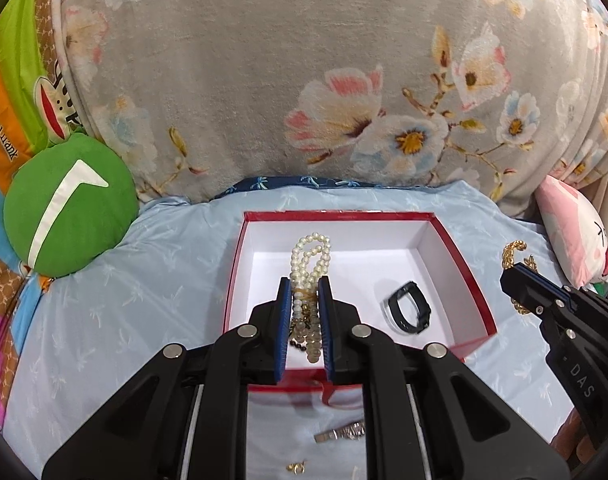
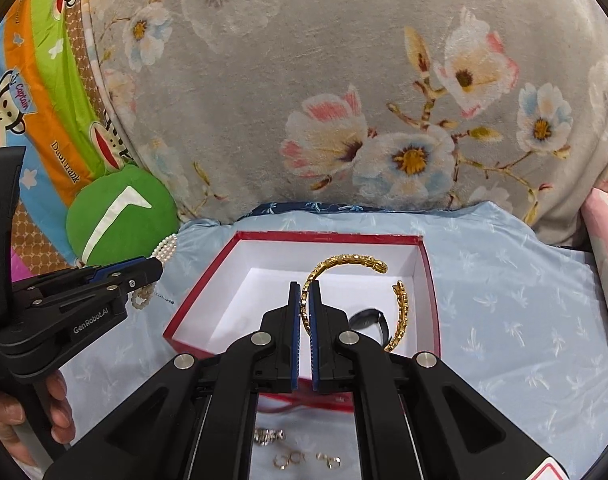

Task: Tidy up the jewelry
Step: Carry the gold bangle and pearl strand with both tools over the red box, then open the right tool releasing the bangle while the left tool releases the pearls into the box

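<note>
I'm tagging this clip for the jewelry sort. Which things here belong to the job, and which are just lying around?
Part of the job:
- left gripper, shut on the pearl necklace
- right gripper, shut on the gold necklace
- red box
- black wristband in the box
- small rings on the sheet

Just lying about:
- green cushion
- floral blanket
- pink pillow

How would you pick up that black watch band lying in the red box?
Grip the black watch band across its upper curved strap, coming straight down from above. It lies as an open loop on the red box floor, near the right wall, so side approaches look blocked.
</note>
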`<state>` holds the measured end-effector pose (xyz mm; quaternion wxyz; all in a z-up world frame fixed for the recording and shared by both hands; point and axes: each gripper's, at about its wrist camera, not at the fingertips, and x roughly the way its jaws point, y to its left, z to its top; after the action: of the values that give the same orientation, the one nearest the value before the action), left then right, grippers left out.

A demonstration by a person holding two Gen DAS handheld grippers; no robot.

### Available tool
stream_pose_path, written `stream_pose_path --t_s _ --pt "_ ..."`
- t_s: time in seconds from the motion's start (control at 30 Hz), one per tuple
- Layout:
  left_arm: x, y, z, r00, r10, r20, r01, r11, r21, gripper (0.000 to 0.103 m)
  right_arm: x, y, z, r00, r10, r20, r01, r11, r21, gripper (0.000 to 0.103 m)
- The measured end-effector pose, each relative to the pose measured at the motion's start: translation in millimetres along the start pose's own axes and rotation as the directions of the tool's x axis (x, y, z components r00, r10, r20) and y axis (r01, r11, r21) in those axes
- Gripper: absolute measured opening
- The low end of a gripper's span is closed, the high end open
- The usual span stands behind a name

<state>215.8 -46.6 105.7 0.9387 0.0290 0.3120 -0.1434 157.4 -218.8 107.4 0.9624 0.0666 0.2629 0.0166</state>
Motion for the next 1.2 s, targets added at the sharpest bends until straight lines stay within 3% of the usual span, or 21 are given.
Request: stream_pose_path --t_s 0.43,1.2 --pt "79 -4 34 0.999 0.035 -0.033 -0.035 0.999 0.008 0.013 83 -12 23 0.998 -0.001 -0.064 0.003 1.0 0.024 0.003" --pt "155 -2 30 0.99 0.064 -0.124 -0.066 0.998 -0.013 0.013 156 -34 0 0.986 -0.025 -0.167 0.032 0.999 0.041 0.004"
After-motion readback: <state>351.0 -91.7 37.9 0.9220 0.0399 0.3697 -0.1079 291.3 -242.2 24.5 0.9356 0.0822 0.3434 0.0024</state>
